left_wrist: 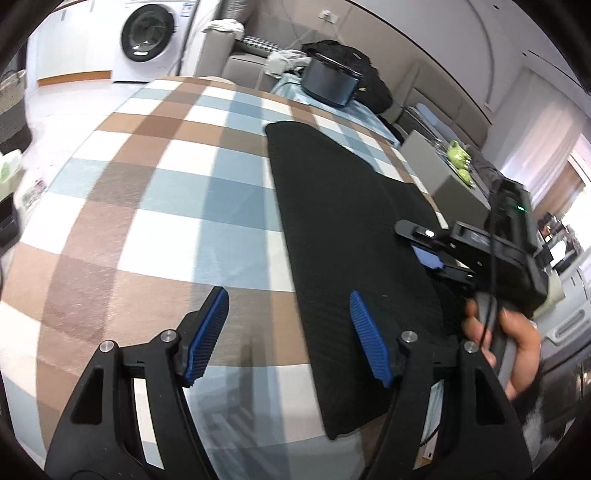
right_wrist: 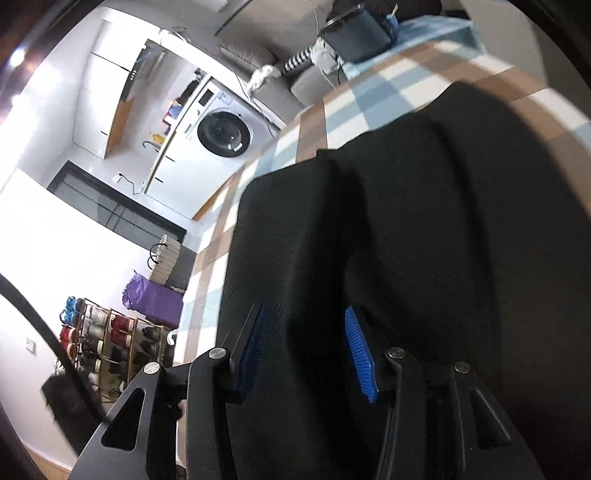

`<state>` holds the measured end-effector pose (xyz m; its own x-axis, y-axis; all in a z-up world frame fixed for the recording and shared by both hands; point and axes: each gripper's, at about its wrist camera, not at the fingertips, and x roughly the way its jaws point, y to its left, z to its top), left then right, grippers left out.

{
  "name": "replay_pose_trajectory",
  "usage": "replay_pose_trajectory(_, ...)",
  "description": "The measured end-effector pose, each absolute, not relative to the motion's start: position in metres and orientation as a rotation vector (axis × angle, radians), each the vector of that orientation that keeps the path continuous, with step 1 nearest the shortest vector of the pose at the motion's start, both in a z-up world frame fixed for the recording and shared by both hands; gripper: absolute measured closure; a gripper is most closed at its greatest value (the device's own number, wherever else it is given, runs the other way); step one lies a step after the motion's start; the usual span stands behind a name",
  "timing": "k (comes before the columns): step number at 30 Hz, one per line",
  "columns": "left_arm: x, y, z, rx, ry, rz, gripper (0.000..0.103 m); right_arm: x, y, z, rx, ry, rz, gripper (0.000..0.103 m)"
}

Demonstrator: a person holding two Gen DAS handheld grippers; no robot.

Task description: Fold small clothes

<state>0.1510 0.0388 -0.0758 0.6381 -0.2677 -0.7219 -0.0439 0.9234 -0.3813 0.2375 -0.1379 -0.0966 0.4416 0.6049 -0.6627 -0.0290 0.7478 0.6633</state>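
Our left gripper [left_wrist: 288,332] stands released in the left wrist view, its 2 blue ribbed pads [left_wrist: 207,332] spread apart with nothing between them. They hover above the checked tablecloth of brown, white and pale blue squares [left_wrist: 147,192]. We see the black knitted garment [left_wrist: 343,221] laid flat in a long strip just to the right of this gripper, its near edge passing behind the right-hand pad; whether that pad touches it we cannot tell. At the right edge a hand [left_wrist: 509,339] holds the grey handle of the right gripper [left_wrist: 424,247], which sits over the far side of the same garment. Beyond the table stand a white front-loading washing machine [left_wrist: 151,33] and a dark square box [left_wrist: 328,81].

From the right wrist view, our right gripper [right_wrist: 306,350] is parted, with the jaws released. The black knitted garment fills most of the frame, lying under and ahead of the jaws in soft ridges; cloth shows between the pads, yet they do not press on it. A metal shoe rack [right_wrist: 110,347] stands at lower left.
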Motion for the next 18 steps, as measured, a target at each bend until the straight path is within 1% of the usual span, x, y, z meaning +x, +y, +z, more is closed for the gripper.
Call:
replay_pose_trajectory(2, 0.151, 0.045, -0.077, -0.402, 0.875, -0.121, 0.037, 0.257, -0.132, -0.109, 0.656, 1.096, 0.410, 0.060)
replay_pose_trajectory(3, 0.153, 0.047, -0.079, -0.409, 0.877, -0.114, 0.037, 0.264, -0.134, -0.111, 0.686, 1.105, 0.402, 0.063)
replay_pose_trajectory(5, 0.155, 0.048, -0.080, -0.415, 0.879, -0.116, 0.037, 0.262, -0.135, -0.108, 0.703, 1.100, 0.407, 0.076)
replay_pose_trajectory(6, 0.158, 0.047, -0.079, -0.418, 0.880, -0.121, 0.037, 0.263, -0.133, -0.102, 0.680, 1.101, 0.409, 0.090)
replay_pose_trajectory(7, 0.159, 0.046, -0.078, -0.416, 0.880, -0.129, 0.037, 0.262, -0.130, -0.089, 0.640, 1.069, 0.435, 0.093)
replay_pose_trajectory(9, 0.161, 0.040, -0.075, -0.395, 0.873, -0.144, 0.037, 0.253, -0.125, -0.058, 0.557, 0.960, 0.482, 0.094)
replay_pose_trajectory(10, 0.162, 0.038, -0.073, -0.385, 0.869, -0.149, 0.037, 0.241, -0.123, -0.030, 0.475, 0.876, 0.491, 0.094)
replay_pose_trajectory(12, 0.165, 0.031, -0.072, -0.374, 0.866, -0.169, 0.037, 0.235, -0.123, -0.009, 0.411, 0.832, 0.473, 0.094)
replay_pose_trajectory(14, 0.169, 0.024, -0.073, -0.370, 0.872, -0.186, 0.037, 0.242, -0.126, -0.009, 0.329, 0.848, 0.381, 0.094)
replay_pose_trajectory(18, 0.171, 0.007, -0.077, -0.323, 0.896, -0.203, 0.037, 0.274, -0.136, -0.058, 0.346, 1.048, 0.295, 0.093)
